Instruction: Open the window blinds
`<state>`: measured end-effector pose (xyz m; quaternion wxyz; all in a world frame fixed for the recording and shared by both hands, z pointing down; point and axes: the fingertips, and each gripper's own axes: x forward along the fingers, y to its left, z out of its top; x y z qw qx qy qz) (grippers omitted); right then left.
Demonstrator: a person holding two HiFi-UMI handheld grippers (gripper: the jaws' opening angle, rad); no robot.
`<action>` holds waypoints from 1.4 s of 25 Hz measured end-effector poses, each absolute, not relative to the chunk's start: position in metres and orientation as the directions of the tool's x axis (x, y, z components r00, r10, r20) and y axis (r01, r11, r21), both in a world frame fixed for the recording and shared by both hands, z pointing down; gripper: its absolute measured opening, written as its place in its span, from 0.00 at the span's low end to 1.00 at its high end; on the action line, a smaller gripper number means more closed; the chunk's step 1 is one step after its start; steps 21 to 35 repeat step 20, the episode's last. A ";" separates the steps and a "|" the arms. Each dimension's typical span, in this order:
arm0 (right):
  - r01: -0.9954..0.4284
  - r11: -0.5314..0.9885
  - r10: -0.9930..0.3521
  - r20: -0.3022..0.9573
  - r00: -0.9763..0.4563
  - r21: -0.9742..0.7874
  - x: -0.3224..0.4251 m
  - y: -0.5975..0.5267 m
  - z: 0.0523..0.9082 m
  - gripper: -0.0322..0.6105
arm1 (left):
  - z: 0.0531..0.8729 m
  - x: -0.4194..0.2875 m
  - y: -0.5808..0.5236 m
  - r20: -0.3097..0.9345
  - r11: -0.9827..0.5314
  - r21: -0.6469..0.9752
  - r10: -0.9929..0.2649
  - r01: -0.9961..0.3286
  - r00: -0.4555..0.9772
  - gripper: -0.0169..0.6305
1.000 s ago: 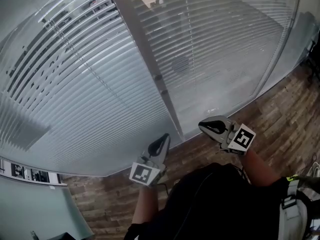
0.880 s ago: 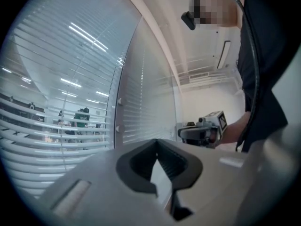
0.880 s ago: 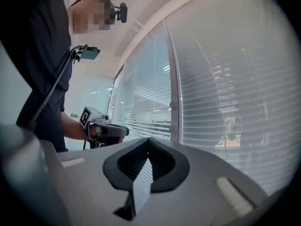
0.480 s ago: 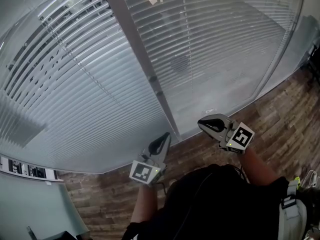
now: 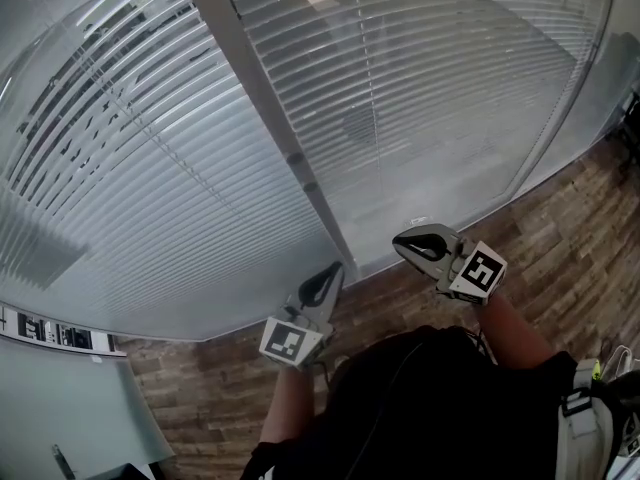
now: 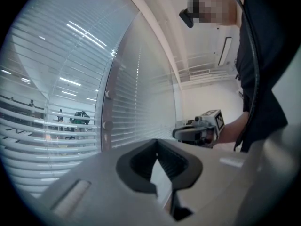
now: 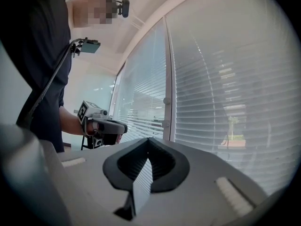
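Observation:
Two slatted window blinds hang side by side, a left blind (image 5: 150, 178) and a right blind (image 5: 460, 98), with a grey mullion (image 5: 290, 163) between them. The left blind's upper slats are partly tilted and show a room beyond; the right blind's slats lie flat. A thin cord (image 5: 374, 148) hangs in front of the right blind. My left gripper (image 5: 333, 268) (image 6: 157, 142) points at the foot of the mullion, shut and empty. My right gripper (image 5: 400, 241) (image 7: 148, 140) is shut and empty too, just short of the right blind's lower edge. Neither touches the blinds.
A brown plank floor (image 5: 560, 238) runs along the window's foot. A pale wall or cabinet (image 5: 70, 398) with a strip of pictures stands at the lower left. The person's dark torso (image 5: 420, 408) fills the bottom of the head view.
Both grippers have shifted slightly near the window's foot, still shut and empty. The head view has swung a little, so the mullion sits further left.

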<state>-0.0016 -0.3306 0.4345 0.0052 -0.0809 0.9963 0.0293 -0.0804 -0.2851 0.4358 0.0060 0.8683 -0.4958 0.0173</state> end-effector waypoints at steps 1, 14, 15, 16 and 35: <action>-0.160 0.986 -0.160 -0.013 -0.987 0.056 -0.002 -0.330 0.434 0.06 | 0.435 -0.080 -0.285 0.036 -0.508 -0.007 -0.861 -0.861 0.508 0.03; -0.174 0.983 -0.172 -0.035 -0.984 0.054 0.016 -0.342 0.429 0.06 | 0.433 -0.065 -0.294 0.047 -0.507 -0.010 -0.861 -0.862 0.506 0.03; -0.175 0.983 -0.174 -0.036 -0.984 0.055 0.017 -0.342 0.429 0.06 | 0.433 -0.064 -0.294 0.047 -0.505 -0.011 -0.862 -0.863 0.504 0.03; -0.176 0.983 -0.174 -0.039 -0.984 0.056 0.019 -0.342 0.427 0.06 | 0.432 -0.063 -0.294 0.046 -0.505 -0.014 -0.863 -0.863 0.504 0.03; -0.183 0.980 -0.179 -0.058 -0.982 0.075 0.028 -0.347 0.420 0.06 | 0.427 -0.055 -0.300 0.043 -0.507 -0.027 -0.862 -0.862 0.506 0.03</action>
